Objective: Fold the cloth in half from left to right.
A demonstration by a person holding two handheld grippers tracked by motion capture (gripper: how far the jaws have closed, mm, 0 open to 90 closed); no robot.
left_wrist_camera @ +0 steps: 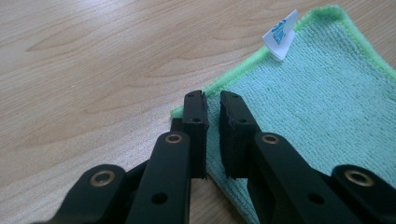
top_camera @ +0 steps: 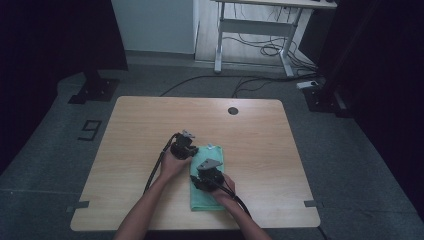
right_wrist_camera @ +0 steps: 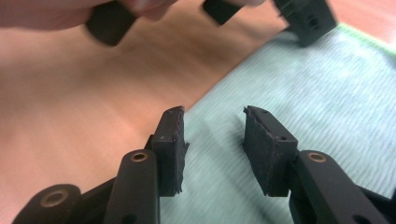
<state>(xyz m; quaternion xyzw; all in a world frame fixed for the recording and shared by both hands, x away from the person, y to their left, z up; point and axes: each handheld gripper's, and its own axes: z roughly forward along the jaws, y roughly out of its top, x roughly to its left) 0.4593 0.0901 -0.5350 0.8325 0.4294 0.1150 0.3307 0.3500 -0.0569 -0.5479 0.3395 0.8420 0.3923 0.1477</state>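
One cloth (top_camera: pixel 207 180), folded, flat on desk (top_camera: pixel 135 130) near us. We judge it soft, light, limp; take corners. Left gripper (left_wrist_camera: pixel 213 109) fingers pinching its corner; right gripper (right_wrist_camera: pixel 212 128) fingers spread above it.

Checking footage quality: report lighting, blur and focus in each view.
High view: dim, dark surroundings, the table evenly lit and sharp. Left gripper view: bright, crisp weave on the green cloth and its white tag. Right gripper view: motion-smeared, the cloth and far gripper soft, reddish cast on the wood.
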